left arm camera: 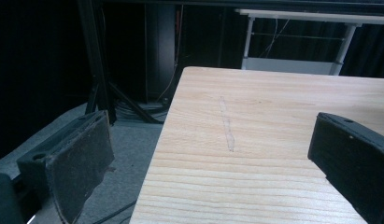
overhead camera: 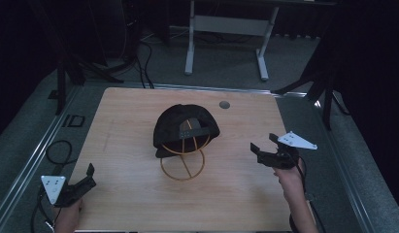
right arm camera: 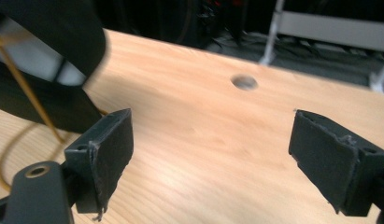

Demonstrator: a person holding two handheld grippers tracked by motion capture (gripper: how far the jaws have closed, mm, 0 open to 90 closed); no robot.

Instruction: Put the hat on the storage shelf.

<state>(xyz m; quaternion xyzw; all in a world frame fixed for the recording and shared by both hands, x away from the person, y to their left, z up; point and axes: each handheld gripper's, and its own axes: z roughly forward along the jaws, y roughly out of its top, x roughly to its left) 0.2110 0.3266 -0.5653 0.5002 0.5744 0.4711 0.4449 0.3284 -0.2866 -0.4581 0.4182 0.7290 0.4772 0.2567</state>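
Note:
A black cap (overhead camera: 186,125) sits on a gold wire stand (overhead camera: 183,165) in the middle of the wooden table (overhead camera: 124,116). To the right of the stand, my right gripper (overhead camera: 262,141) hovers open with its jaws pointing toward the cap and a gap of bare wood in between. In the right gripper view the cap (right arm camera: 49,42) and a wire of the stand (right arm camera: 26,91) lie at the upper left, beyond the open right gripper (right arm camera: 213,149). My left gripper (overhead camera: 89,175) rests open at the table's near left corner. Its jaws straddle the table's left edge (left arm camera: 213,154) with nothing between them.
A round grommet hole (overhead camera: 224,104) lies at the far side of the table, also seen as the hole (right arm camera: 244,82) ahead of the right jaws. Cables (overhead camera: 58,150) trail on the grey floor at left. A white desk frame (overhead camera: 226,29) stands behind the table.

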